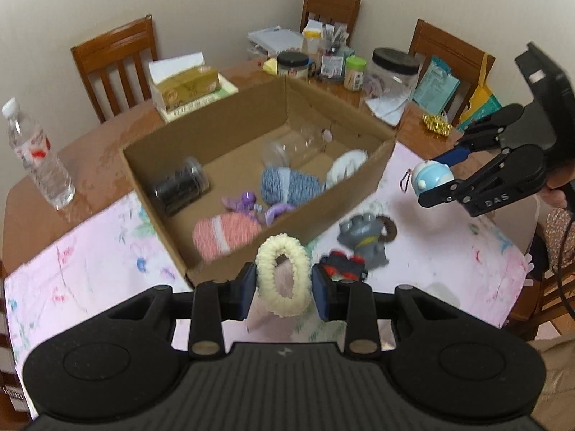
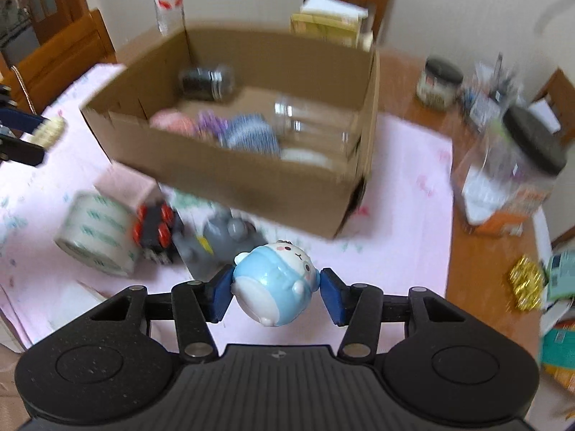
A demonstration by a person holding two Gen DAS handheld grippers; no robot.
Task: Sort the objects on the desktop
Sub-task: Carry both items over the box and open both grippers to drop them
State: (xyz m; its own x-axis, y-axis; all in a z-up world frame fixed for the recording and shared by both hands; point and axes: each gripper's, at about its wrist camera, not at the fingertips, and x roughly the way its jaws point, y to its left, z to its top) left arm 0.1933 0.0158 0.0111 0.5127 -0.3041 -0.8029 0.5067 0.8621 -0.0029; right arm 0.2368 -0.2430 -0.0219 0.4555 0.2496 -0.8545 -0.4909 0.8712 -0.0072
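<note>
- Only the left wrist view shows both tools at once: the left tongs [image 1: 284,283] in the foreground and the right tongs [image 1: 436,176] raised at the right edge, above the pink cloth [image 1: 90,262] on the wooden table [image 1: 100,151].
- Only the right wrist view takes in the roll of clear tape [image 2: 99,239] lying on the cloth, left of a black toy with red wheels [image 2: 156,231] and a grey figurine [image 2: 222,240]; the left tongs appear there just as a blurred tip at the far left edge.
- The open cardboard box [image 1: 352,194] sits on the cloth between the two tools; inside lie a dark jar [image 1: 181,188] on its side, a clear jar [image 1: 291,151], blue yarn [image 1: 289,186], pink yarn [image 1: 222,235], a purple toy [image 1: 248,204] and a white item that is too blurred to name.
- Beyond the box stand a water bottle [image 1: 39,151], a tissue box [image 1: 185,84], black-lidded jars, stationery and a gold ornament [image 1: 436,125], with wooden chairs against the wall.
- The box's near wall stands directly between each tool and the box floor.
- The left tongs are clenched on a cream fluffy hair ring [image 1: 284,280], both pads pressing its sides, held off the cloth just short of the box's near corner.
- The right tongs are clamped on a blue and white round toy [image 2: 275,280], pads against its two sides, held above the cloth in front of the box.
</note>
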